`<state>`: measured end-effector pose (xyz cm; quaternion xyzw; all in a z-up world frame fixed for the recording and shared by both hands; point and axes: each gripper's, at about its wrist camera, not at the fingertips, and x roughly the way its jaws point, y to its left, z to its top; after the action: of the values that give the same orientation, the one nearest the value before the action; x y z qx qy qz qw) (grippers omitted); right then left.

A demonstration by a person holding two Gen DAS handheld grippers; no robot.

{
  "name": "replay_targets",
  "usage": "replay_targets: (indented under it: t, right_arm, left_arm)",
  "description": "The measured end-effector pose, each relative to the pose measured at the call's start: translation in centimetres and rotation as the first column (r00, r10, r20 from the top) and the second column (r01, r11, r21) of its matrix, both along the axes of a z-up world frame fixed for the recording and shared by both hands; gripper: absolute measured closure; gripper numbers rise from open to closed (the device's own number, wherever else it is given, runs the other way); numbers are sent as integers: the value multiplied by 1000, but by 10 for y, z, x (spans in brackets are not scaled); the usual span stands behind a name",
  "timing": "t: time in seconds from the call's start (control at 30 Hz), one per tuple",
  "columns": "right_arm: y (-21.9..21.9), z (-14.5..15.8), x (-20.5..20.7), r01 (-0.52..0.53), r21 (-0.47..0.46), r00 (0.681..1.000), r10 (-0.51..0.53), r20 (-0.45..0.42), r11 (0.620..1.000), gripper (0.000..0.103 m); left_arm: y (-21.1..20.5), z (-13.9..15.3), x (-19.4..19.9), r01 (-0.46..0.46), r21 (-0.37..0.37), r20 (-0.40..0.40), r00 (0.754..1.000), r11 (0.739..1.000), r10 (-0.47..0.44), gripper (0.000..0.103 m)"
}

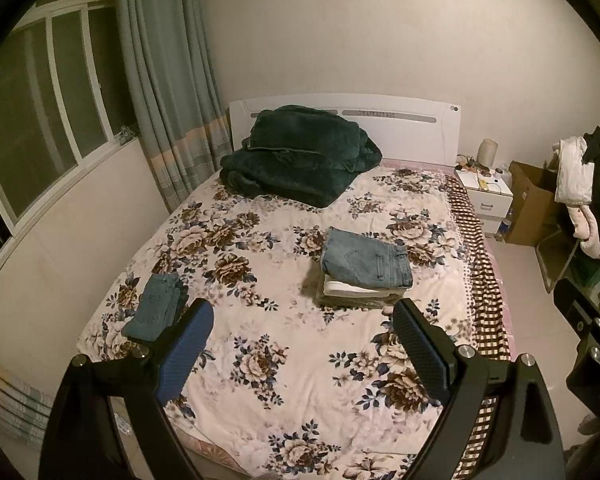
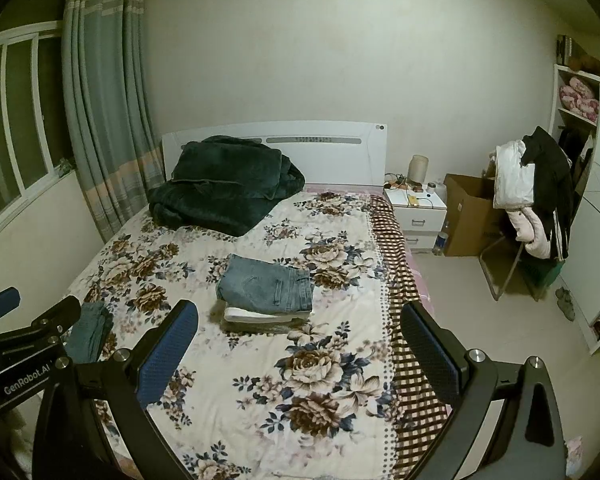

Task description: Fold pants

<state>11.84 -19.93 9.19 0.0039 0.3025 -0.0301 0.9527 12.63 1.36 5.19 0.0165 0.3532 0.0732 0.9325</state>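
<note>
A stack of folded clothes with light blue jeans (image 1: 366, 262) on top lies mid-bed on the floral sheet (image 1: 260, 360); it also shows in the right wrist view (image 2: 266, 284). A second, darker folded pair of jeans (image 1: 156, 306) lies near the bed's left edge, also seen in the right wrist view (image 2: 90, 330), partly hidden by the left gripper's body. My left gripper (image 1: 302, 312) is open and empty, held above the bed's foot. My right gripper (image 2: 300, 316) is open and empty, to the right of the left one.
A dark green blanket (image 2: 224, 188) is heaped by the white headboard (image 2: 332, 152). Right of the bed stand a white nightstand (image 2: 418, 214), a cardboard box (image 2: 466, 216) and a chair draped with clothes (image 2: 534, 196). Window and curtain (image 2: 100, 100) are on the left.
</note>
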Motion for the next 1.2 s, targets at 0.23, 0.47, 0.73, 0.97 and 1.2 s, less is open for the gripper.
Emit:
replay_targets:
  t: [0.23, 0.47, 0.73, 0.97, 1.2]
  right_arm:
    - [1, -1, 1, -2, 1, 1000, 2, 0, 1000, 0]
    - [3, -6, 0, -3, 5, 1000, 3, -7, 1000, 0]
    - [3, -9, -1, -10, 5, 1000, 10, -10, 1000, 0]
    - [2, -11, -2, -12, 9, 1000, 12, -10, 1000, 0]
    - [2, -11, -2, -12, 11, 1000, 12, -13, 1000, 0]
  left_arm:
    - [0, 2, 0, 3, -1, 2, 1000, 1000, -3, 11]
    - [0, 10, 4, 10, 1, 6, 1000, 1000, -10, 11]
    - [-1, 12, 5, 9, -1, 9, 1000, 1000, -9, 11]
    - [-2, 9, 3, 8, 2, 9, 1000, 1000, -8, 11]
    - [-2, 8, 2, 8, 3, 10, 1000, 1000, -8, 11]
